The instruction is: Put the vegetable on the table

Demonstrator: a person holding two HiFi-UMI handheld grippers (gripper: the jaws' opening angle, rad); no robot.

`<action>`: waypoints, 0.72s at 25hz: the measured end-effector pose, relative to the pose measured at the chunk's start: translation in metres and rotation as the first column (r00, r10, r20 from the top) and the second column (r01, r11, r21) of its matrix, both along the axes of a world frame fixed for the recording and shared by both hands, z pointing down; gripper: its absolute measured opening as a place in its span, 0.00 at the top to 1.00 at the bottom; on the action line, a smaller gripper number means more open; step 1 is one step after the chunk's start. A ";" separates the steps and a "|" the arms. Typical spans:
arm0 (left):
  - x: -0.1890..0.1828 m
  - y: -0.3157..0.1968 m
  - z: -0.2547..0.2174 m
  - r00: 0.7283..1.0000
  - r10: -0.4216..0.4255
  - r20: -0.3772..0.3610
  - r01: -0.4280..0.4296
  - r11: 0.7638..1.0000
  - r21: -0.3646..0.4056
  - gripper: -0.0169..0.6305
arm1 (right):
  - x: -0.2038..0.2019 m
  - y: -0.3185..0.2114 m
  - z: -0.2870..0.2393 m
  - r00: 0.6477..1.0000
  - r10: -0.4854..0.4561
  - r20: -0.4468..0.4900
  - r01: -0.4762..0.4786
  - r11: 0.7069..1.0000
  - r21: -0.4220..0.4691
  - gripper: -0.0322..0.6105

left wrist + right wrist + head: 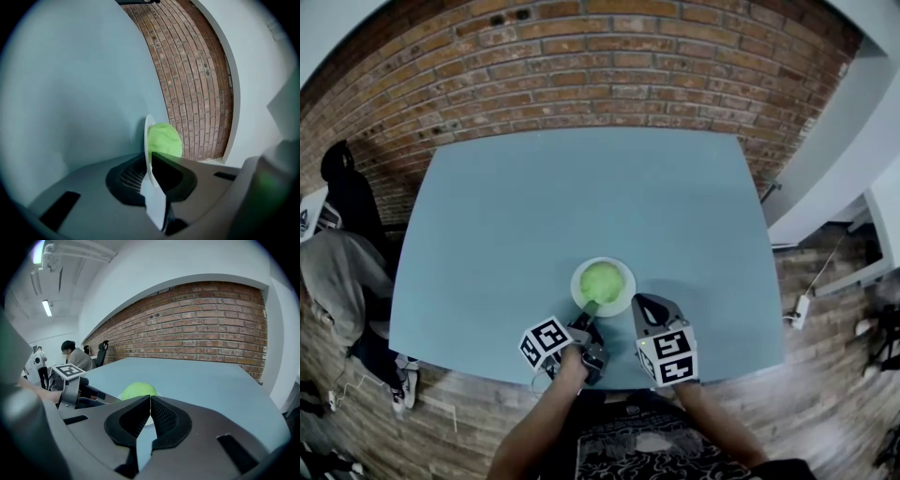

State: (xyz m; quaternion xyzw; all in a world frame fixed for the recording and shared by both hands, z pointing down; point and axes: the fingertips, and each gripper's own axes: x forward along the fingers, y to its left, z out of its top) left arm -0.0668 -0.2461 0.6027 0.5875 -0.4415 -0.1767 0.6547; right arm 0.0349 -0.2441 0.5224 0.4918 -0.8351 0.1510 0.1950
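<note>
Even, diffuse indoor light; ceiling strip lamps (47, 308) glow at upper left of the right gripper view. Fisheye bending and dark vignetting at every edge; foreground soft, bench (534, 206) shadows faint.

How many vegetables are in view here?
1. The round green vegetable sits on the white plate near the table's front edge, the plate's rim clamped by the left gripper; the right gripper is shut, empty, beside it. None appears hidden.
</note>
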 end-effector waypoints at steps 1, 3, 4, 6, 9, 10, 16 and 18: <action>0.000 0.000 0.000 1.000 0.002 0.009 -0.002 1.000 -0.003 0.94 | 0.001 0.001 0.001 1.000 0.000 -0.002 0.000 1.000 -0.004 0.94; -0.001 0.001 0.000 0.999 0.008 0.031 -0.008 1.000 -0.006 0.94 | 0.002 0.003 0.003 1.000 0.002 -0.005 -0.002 1.000 -0.015 0.94; -0.001 0.000 0.000 0.999 0.011 0.045 -0.011 1.000 -0.007 0.94 | 0.003 0.004 0.004 1.000 0.003 -0.005 -0.003 1.000 -0.020 0.94; -0.001 -0.001 0.000 0.996 0.023 0.086 -0.023 1.000 -0.005 0.94 | 0.002 0.005 0.004 1.000 0.002 -0.002 -0.002 1.000 -0.021 0.94; -0.002 0.001 0.003 0.988 0.056 0.146 -0.054 0.998 -0.018 0.93 | 0.002 0.008 0.003 1.000 -0.004 -0.005 0.004 1.000 -0.015 0.94; -0.002 0.001 0.004 0.986 0.062 0.154 -0.059 0.998 -0.026 0.93 | 0.003 0.008 0.003 1.000 -0.004 -0.007 0.004 1.000 -0.015 0.94; -0.004 0.002 0.010 0.980 0.081 0.184 -0.068 0.995 -0.076 0.92 | 0.006 0.009 0.005 1.000 -0.001 -0.011 0.001 1.000 -0.016 0.94; -0.005 0.003 0.012 0.975 0.089 0.202 -0.070 0.993 -0.097 0.91 | 0.007 0.009 0.006 1.000 -0.002 -0.014 0.002 1.000 -0.019 0.94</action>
